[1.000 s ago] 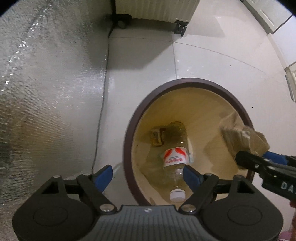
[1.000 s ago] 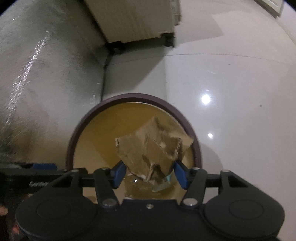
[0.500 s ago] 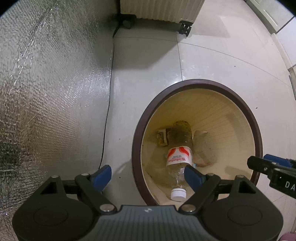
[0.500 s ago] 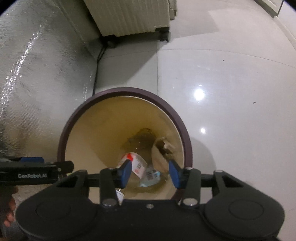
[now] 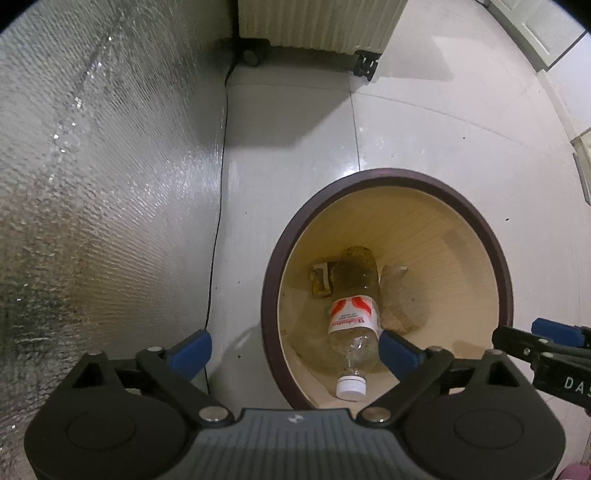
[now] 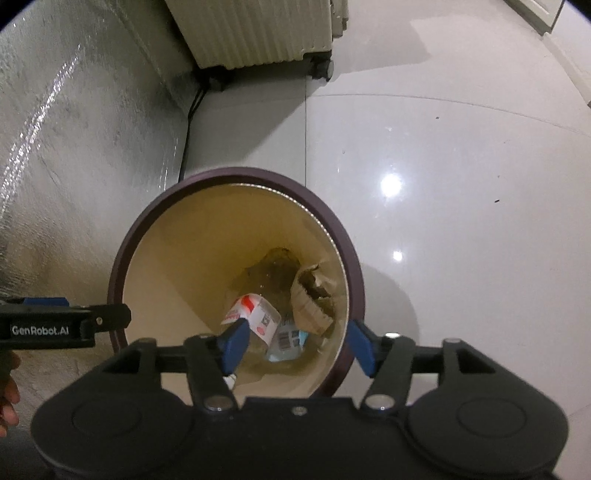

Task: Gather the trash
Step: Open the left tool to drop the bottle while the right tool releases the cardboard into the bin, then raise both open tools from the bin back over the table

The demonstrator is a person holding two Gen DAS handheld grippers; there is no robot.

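Both opening tools, left [image 5: 293,347] and right [image 6: 297,341], hang above the bin's rim [image 6: 236,175].

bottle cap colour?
White: the bottle cap shows best in the left wrist view, lying inside the bin.

Ahead of me a ribbed cream heater [image 5: 317,22] stands on dark casters on the pale tiled floor [image 5: 424,122]. Left of it hangs silvery foil sheeting [image 5: 92,166]; a black cord [image 5: 218,221] trails from it.
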